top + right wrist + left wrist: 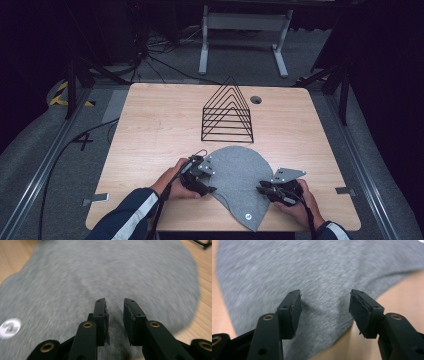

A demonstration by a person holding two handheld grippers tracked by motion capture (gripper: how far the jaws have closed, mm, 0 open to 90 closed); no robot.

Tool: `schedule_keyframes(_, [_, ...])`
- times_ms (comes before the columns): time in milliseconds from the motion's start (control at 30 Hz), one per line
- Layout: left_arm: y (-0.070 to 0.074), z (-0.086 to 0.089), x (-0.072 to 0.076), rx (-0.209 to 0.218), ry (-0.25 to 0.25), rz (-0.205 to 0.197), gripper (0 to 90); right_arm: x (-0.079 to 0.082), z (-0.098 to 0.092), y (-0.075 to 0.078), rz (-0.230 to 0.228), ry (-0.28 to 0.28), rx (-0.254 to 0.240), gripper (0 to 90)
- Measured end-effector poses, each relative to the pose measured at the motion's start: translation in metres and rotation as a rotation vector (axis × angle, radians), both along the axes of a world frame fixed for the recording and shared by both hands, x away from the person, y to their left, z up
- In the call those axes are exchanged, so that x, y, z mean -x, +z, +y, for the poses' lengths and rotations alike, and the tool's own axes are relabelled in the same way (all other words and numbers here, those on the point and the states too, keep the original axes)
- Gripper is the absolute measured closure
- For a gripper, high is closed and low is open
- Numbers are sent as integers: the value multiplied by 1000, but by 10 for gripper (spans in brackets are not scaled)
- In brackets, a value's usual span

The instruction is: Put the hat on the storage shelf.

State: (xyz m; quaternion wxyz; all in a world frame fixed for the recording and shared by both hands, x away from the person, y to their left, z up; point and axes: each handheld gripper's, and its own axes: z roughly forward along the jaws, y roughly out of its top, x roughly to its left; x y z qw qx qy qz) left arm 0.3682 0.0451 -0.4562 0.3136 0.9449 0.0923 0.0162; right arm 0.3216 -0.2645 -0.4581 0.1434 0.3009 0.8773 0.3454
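Grey fabric, a flat teardrop-shaped cloth (239, 182), lies on the wooden tabletop (150, 130) near its front edge, in front of the black wire rack (227, 112). The left hand-held gripper (204, 186) stands at the cloth's left edge with its jaws apart, and no fabric is pinched between its pads (295, 312). The right hand-held gripper (265, 190) sits at the right edge, jaws narrowly parted above the cloth and not clamped on it. Risks: closing flat on the surface may catch no fold, so the cloth slides or bunches. Uneven lifting by the 2 sides could drag it off the front edge.
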Motion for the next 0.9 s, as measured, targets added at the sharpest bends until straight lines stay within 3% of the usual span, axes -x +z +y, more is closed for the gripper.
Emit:
schedule_keyframes(67, [-1,-2,11,20,-12,15,434,-4,-5,0,-2,-28,-3,732])
schedule_keyframes(133, [-2,-3,17,9,-31,-2,402,-6,-6,0,-8,-37,4,730])
schedule_keyframes(167, [-2,-6,25,-9,-52,-46,402,-8,-7,1,-16,-49,14,728])
schedule_keyframes(233, [-2,-10,33,-13,-60,-50,400,-12,-11,1,-23,-72,20,726])
schedule_keyframes(333, [-3,-14,38,4,-60,-36,399,-14,-13,1,-34,-86,28,717])
schedule_keyframes(400, [-2,-14,36,29,-59,22,400,-17,-15,1,-48,-97,39,684])
schedule_keyframes(467, [-1,-12,35,29,-54,23,394,-19,-15,1,-55,-106,42,659])
schedule_keyframes(533, [1,-8,29,48,-17,20,363,-22,-17,3,-60,-112,37,626])
schedule_keyframes(600, [7,0,19,91,40,10,334,-26,-21,8,-59,-133,-17,584])
schedule_keyframes(667, [11,5,7,126,88,-8,300,-29,-25,9,-52,-152,-32,524])
schedule_keyframes(800, [12,8,-19,65,145,-58,251,-33,-22,3,-4,-162,-20,413])
schedule_keyframes(900, [9,4,-37,72,171,-39,245,-35,-17,1,2,-166,-10,364])
